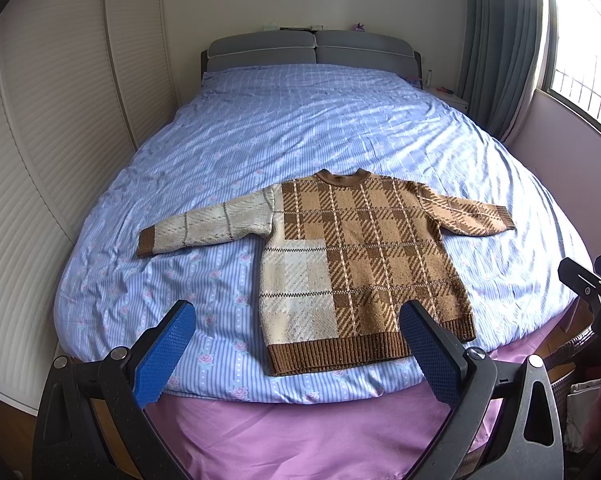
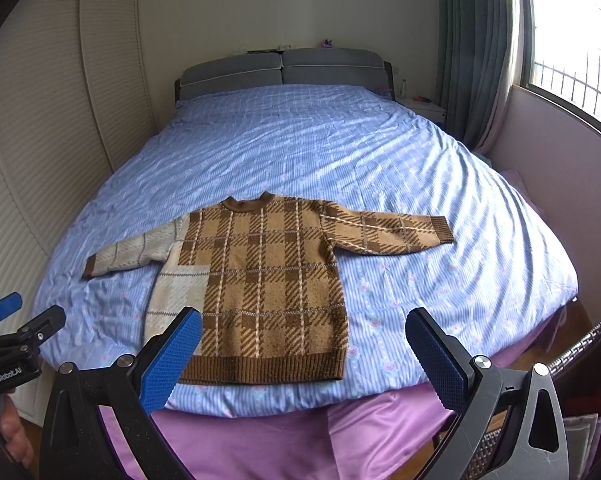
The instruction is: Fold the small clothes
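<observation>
The sweater lies flat on the bed, sleeves spread, hem nearest, just ahead of both grippers. It looks a thick, soft knit: light, limp, unlikely to slip, likely to sag and bunch if lifted by one point. The left cuff, ahead and left of the left gripper, seems a fair first hold; that gripper gapes wide, touching nothing. The right gripper is equally wide and empty, the right cuff ahead to its right.

home bedroom: bed, headboard, curtains
</observation>
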`<state>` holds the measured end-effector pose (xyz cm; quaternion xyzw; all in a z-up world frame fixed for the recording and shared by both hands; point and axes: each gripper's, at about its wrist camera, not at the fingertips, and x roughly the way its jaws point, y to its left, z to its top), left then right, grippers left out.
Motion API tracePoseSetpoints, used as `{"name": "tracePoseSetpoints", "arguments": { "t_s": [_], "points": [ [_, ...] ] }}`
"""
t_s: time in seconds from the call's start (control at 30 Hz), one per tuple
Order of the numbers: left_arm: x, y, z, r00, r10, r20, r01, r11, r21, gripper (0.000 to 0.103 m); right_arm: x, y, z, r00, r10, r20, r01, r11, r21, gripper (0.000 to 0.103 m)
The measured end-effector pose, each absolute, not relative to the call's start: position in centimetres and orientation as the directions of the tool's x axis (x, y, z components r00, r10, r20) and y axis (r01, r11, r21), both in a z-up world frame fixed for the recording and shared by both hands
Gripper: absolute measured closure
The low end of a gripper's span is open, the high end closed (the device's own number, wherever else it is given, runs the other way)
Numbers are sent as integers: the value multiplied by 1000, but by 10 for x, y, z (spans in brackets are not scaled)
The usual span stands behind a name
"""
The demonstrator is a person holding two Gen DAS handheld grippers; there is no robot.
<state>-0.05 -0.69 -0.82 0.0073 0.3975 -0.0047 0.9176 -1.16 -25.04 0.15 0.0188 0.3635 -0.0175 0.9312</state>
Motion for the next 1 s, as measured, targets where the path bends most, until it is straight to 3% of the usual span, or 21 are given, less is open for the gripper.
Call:
{"name": "tracePoseSetpoints", "arguments": {
  "t_s": [0.4, 1.0],
  "points": [
    [14, -19, -4, 715, 2, -699, 19, 1000, 23, 0, -7, -260, 4, 760, -40, -648, 85, 996, 38, 1],
    [130, -160, -28, 867, -89, -490, 133, 989, 57, 0, 76, -385, -22, 822, -232, -521, 335, 936, 110, 1]
  ]
}}
